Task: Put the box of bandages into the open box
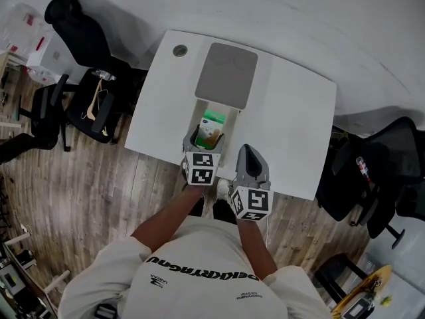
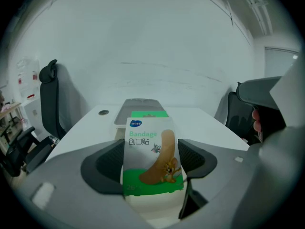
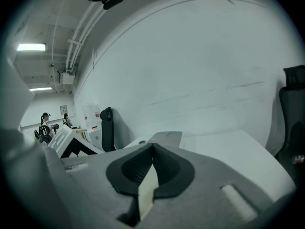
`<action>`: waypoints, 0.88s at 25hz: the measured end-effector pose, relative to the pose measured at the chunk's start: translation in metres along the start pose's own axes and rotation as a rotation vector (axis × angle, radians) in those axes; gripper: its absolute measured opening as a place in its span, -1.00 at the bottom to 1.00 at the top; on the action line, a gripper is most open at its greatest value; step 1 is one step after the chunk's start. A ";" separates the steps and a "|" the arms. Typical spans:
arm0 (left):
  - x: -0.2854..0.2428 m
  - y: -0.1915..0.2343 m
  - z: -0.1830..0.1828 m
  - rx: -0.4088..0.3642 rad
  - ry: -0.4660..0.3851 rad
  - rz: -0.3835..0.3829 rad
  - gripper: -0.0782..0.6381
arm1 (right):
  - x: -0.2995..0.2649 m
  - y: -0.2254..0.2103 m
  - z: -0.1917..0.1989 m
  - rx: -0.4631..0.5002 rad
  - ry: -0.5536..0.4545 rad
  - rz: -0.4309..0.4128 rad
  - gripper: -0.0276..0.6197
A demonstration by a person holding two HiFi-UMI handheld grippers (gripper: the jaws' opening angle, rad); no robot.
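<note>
A: Left gripper (image 2: 151,163), then: apart, together, or on something?

B: Clamped on the box of bandages (image 2: 148,147). 1 dark pad pressed to each side wall. Held upright between the 2 jaws, with the printed face turned back toward the gripper's camera.

A: And where, relative to that claw, the open box (image 1: 233,121)?

B: Directly ahead of the jaw tips. White walls, with a grey lid (image 1: 226,74) lying flat just beyond, on the far side from the claw.

A: Bandages already inside, then?

B: From the head view, at the near end of the opening, right at the jaw tips. Impossible to tell whether resting on the bottom or hanging above it.

A: Right gripper (image 3: 152,151)?

B: Pressed together, pad to pad, gripping nothing. Just right of the left gripper and slightly nearer the person, above the near edge of the white table (image 1: 292,111). Beside the open box, not touching it.

A: Anything else around?

B: Round grey cap (image 1: 180,50) set in the tabletop, far ahead and a little left of the left claw. Black office chairs (image 1: 99,105) well off to the left, on a wood floor (image 1: 86,185).
</note>
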State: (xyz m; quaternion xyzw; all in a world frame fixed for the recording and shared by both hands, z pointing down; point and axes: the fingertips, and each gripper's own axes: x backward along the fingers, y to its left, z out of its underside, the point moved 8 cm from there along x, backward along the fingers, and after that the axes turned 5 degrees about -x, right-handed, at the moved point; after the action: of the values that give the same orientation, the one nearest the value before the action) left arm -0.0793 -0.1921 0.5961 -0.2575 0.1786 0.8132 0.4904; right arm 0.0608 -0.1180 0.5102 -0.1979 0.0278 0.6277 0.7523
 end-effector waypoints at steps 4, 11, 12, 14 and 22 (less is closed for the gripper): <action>-0.008 0.002 0.004 -0.010 0.032 -0.010 0.22 | 0.000 -0.002 0.000 0.000 0.002 0.003 -0.92; -0.021 0.004 0.009 -0.036 0.077 -0.025 0.22 | -0.002 -0.001 0.001 -0.002 0.006 0.003 -0.92; -0.024 0.004 0.011 -0.036 0.085 -0.025 0.22 | -0.002 -0.001 0.001 -0.001 0.007 0.004 -0.92; -0.027 0.004 0.012 -0.035 0.097 -0.027 0.22 | -0.002 -0.001 0.001 -0.001 0.007 0.003 -0.92; -0.039 0.006 0.019 -0.015 0.124 -0.034 0.22 | -0.002 -0.003 0.003 -0.005 0.009 0.009 -0.92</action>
State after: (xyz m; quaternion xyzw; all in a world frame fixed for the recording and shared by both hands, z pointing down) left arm -0.0743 -0.2119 0.6344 -0.3142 0.1981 0.7887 0.4899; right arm 0.0624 -0.1197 0.5140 -0.2024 0.0303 0.6303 0.7489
